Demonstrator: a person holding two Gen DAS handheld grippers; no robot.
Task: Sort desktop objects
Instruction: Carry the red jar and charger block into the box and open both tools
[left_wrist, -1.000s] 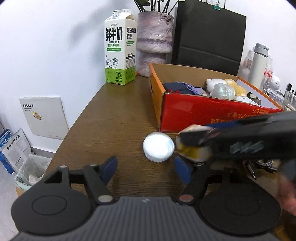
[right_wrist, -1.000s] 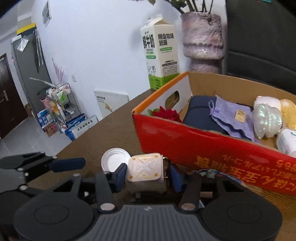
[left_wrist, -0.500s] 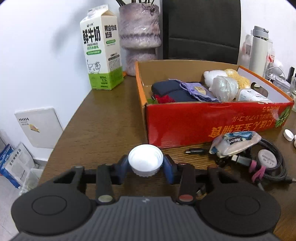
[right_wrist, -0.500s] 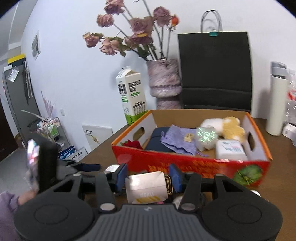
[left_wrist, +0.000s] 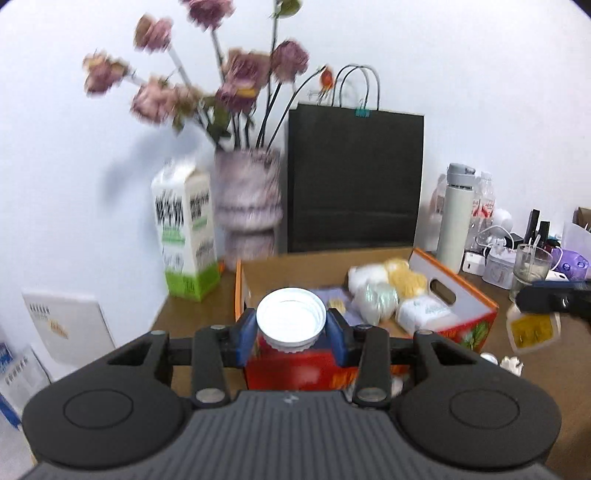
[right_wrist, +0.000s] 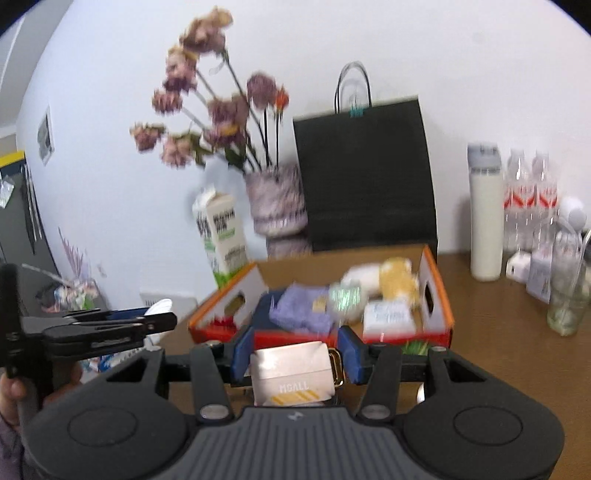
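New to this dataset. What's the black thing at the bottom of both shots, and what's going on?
No robot: a person holds handheld tongs in each hand, with a fisheye camera on each looking along the fingers. The black shape at the bottom is the tool itself.

Left view: the left tongs are shut on a white lid, held up in front of the red box. Right view: the right tongs are shut on a small white case; the other tool shows at the left edge.

On the table: the box with soft items, a milk carton, a vase, a black bag.
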